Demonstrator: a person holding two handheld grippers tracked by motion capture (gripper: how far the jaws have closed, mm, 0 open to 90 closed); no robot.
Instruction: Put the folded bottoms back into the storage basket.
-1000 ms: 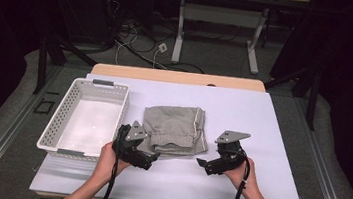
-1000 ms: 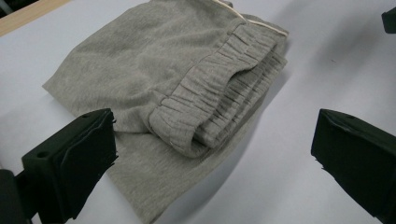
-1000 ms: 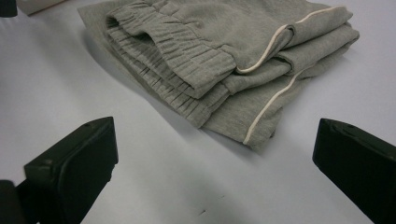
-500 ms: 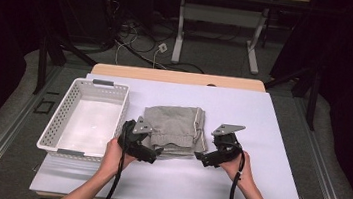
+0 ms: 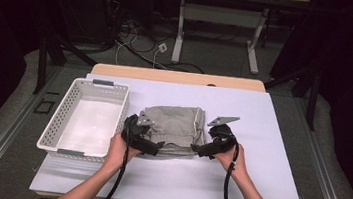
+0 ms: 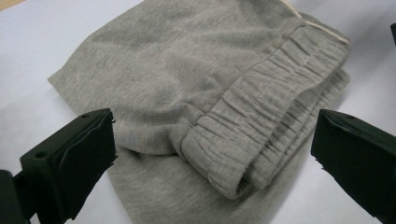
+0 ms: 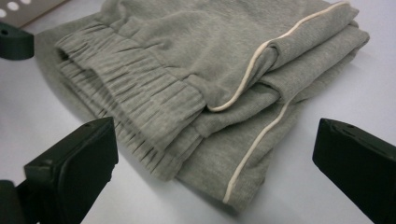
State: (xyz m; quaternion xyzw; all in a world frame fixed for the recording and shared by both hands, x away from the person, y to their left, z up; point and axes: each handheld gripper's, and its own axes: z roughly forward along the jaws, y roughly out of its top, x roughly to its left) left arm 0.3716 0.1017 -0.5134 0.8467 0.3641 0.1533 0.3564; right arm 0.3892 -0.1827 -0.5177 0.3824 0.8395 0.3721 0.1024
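Folded grey sweatpants (image 5: 172, 123) with a gathered waistband (image 6: 261, 121) and cream piping (image 7: 252, 60) lie in the middle of the white table. My left gripper (image 5: 155, 147) sits at their near left corner, open, jaws either side of the waistband fold (image 6: 212, 144). At the near right corner my right gripper (image 5: 197, 149) is open too, its jaws wide around the folded edge (image 7: 212, 149). Neither grips the cloth. A jaw of the left gripper (image 7: 14, 39) shows at the far left of the right gripper view.
A white slotted basket (image 5: 56, 121) stands at the left of the table, with nothing in it. The white table surface (image 5: 265, 140) stretches bare to the right and in front of the pants. Beyond the table are desk legs and cables on the floor.
Both grippers have moved inward and forward, closing in on the near corners of the sweatpants. The garment has not moved.
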